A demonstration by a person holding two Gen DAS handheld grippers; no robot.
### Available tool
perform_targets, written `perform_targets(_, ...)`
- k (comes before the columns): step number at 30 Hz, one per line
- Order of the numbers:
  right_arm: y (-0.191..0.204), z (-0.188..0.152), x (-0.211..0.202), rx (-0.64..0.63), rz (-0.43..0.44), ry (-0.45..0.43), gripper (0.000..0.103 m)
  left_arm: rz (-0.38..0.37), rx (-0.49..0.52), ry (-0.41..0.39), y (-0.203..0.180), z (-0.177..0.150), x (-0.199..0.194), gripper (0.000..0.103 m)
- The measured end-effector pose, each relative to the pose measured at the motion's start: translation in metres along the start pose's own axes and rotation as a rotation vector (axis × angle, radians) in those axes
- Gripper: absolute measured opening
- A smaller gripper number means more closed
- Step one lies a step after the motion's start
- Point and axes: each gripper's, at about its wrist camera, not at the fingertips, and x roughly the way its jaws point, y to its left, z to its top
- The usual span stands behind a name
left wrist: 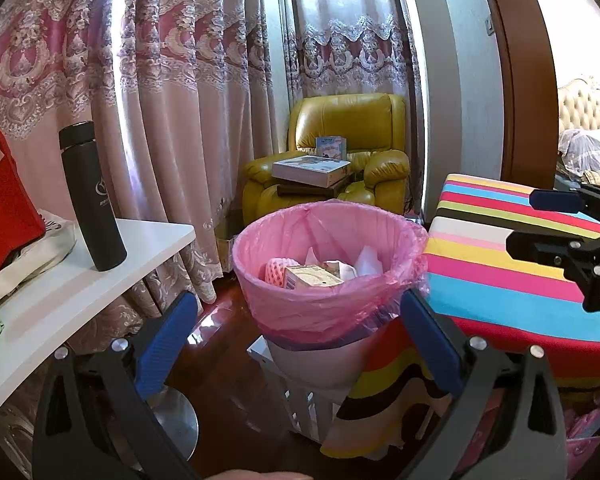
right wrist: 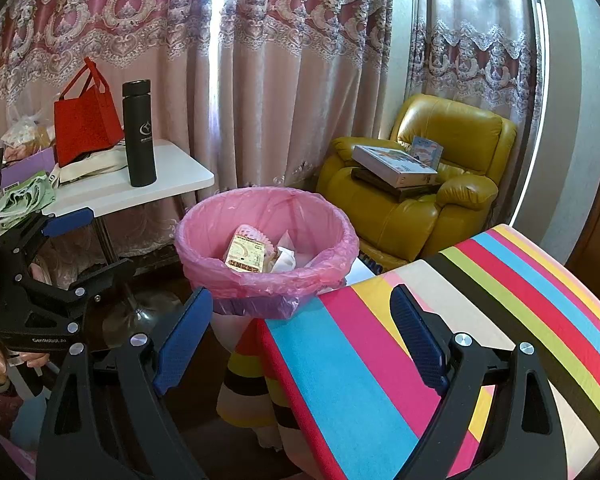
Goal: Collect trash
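Pink-lined bin (left wrist: 328, 280) holds a carton (left wrist: 310, 276) lying flat w/ foam net (left wrist: 274, 272) & paper (left wrist: 368, 260); both grippers, left (left wrist: 300, 332) & right (right wrist: 300, 336), gape empty.

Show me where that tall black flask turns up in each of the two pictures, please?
Left wrist view: the black flask stands upright at the left, on the white table, right of the red bag.
Right wrist view: the flask stands upper left of centre, on the same table's near corner, again right of the red bag.
Shared landmark: the pink-lined trash bin sits lower right of the flask in both.
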Motion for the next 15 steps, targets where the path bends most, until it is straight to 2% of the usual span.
perform_targets(15,-0.0001,0.0001,-0.0001,0.001,0.001,0.001,0.085,-0.001,0.002,0.002,-0.0017,-0.0014,0.001,0.098)
